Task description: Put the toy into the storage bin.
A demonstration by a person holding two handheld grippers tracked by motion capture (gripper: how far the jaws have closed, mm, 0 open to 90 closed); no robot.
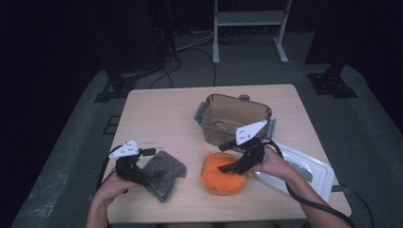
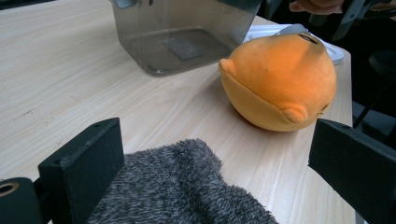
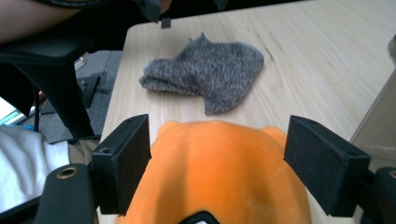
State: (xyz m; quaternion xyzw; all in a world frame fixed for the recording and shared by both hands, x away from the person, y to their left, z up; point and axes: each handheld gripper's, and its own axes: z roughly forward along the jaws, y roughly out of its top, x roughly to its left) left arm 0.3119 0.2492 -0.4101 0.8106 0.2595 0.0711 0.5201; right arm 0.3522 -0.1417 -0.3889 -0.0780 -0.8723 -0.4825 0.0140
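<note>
**A:** What's in front of you?

**B:** An orange plush toy (image 1: 222, 173) lies on the wooden table (image 1: 161, 111), just before a clear plastic bin (image 1: 233, 118). Your right gripper (image 1: 234, 161) straddles it, jaws spread wide, not yet squeezing.

**A:** How will it handle?

**B:** Likely soft, light and squashy. Close across its rounded middle, and expect it to give.

**A:** And your other hand?

**B:** Your left gripper (image 1: 138, 172) hovers, jaws parted, over a grey fuzzy sock (image 1: 164, 173), limp and floppy; pinch a fold.
</note>
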